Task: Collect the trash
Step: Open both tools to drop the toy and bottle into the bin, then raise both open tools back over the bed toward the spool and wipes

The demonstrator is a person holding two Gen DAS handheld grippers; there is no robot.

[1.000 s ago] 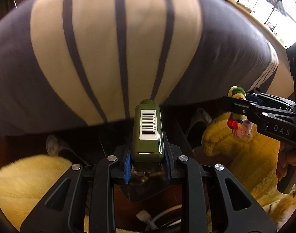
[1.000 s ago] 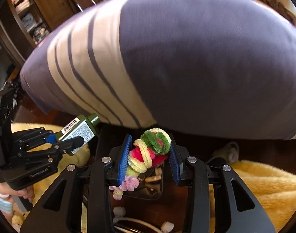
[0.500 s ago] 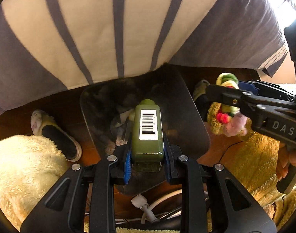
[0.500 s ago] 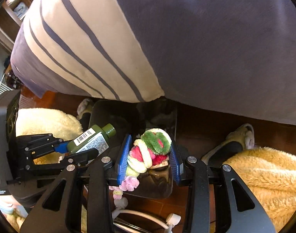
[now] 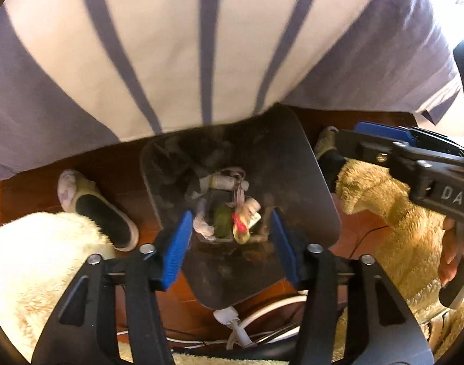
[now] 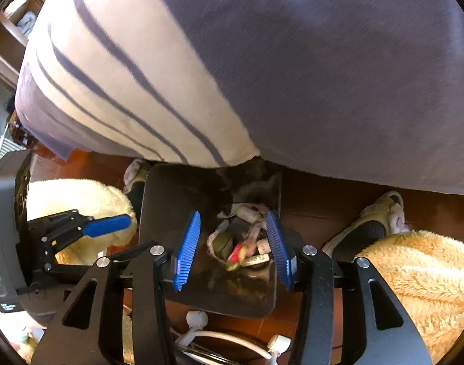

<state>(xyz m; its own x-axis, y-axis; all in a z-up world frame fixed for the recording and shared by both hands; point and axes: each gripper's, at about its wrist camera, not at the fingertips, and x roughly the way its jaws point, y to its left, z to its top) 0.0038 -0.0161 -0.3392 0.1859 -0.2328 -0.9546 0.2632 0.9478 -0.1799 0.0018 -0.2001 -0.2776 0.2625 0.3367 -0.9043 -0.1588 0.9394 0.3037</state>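
Reddish-brown polished wood floor [image 5: 116,164] under my tools. Directly on it:
- dark rectangular plastic trash bin [image 5: 311,188], upright, mouth open upward, between my feet;
- my two pale slippers with dark openings, one [image 5: 95,206] left of bin, other [image 6: 371,228] right of bin, each near bin, contact unclear;
- white power cables with plugs [image 5: 247,319], tangled just beside bin's near edge.

One black bin [image 5: 307,182], one green bottle [image 5: 221,225], two slippers [image 6: 368,228], two hand-held grippers [image 5: 228,243], both open-jawed.
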